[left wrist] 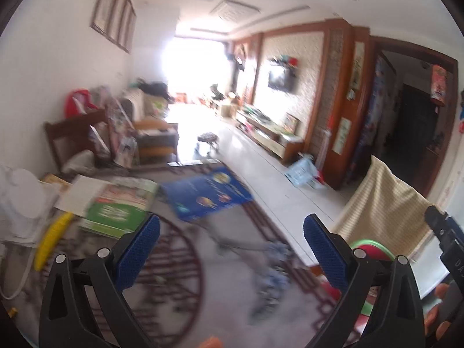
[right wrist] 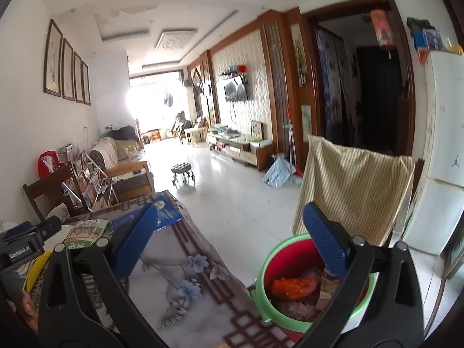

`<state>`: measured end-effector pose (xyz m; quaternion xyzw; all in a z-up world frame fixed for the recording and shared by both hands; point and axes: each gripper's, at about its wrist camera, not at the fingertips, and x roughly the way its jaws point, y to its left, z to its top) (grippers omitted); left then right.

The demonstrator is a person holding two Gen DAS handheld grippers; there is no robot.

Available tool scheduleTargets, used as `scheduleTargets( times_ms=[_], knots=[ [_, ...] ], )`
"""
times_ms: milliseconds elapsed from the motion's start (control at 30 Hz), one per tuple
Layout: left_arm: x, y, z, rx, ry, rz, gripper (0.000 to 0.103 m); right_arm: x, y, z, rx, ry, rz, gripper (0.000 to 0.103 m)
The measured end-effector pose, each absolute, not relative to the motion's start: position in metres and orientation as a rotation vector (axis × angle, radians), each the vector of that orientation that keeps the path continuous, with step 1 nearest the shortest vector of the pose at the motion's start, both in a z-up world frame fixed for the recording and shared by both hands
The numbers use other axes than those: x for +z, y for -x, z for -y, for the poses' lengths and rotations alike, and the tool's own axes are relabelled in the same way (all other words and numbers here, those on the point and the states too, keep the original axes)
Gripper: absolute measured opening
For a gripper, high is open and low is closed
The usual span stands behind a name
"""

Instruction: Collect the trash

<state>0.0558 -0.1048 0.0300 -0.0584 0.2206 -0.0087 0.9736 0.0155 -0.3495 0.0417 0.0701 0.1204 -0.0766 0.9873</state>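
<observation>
A red trash bin with a green rim (right wrist: 262,264) stands on the floor beside the table's corner, low in the right wrist view. It holds an orange wrapper (right wrist: 293,287) and other scraps. My right gripper (right wrist: 230,208) is open and empty, its right finger over the bin's mouth. My left gripper (left wrist: 232,223) is also open and empty, raised over the patterned tablecloth (left wrist: 232,290). In the left wrist view the bin's rim (left wrist: 368,243) peeks out behind the right finger. The left wrist view is blurred.
On the table lie a blue booklet (left wrist: 203,194), a green box (left wrist: 116,214) and a yellow object (left wrist: 52,240). A chair draped in striped beige cloth (right wrist: 353,191) stands behind the bin, with a white fridge (right wrist: 440,145) to its right. White tiled floor (right wrist: 232,197) stretches ahead.
</observation>
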Motion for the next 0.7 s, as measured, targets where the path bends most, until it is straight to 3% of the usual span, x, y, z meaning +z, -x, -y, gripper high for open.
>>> scheduleTargets(
  times_ms=[167, 400, 700],
  knots=[
    [0.046, -0.019, 0.057, 0.091, 0.043, -0.313, 0.095, 0.051, 0.000, 0.298, -0.149, -0.099, -0.166, 0.098],
    [0.056, 0.010, 0.034, 0.155, 0.019, -0.270, 0.095, 0.045, 0.008, 0.257, -0.106, -0.175, -0.240, 0.098],
    [0.050, 0.014, 0.021, 0.135, 0.128, -0.334, 0.095, 0.051, 0.013, 0.254, -0.126, -0.138, -0.276, 0.098]
  ],
)
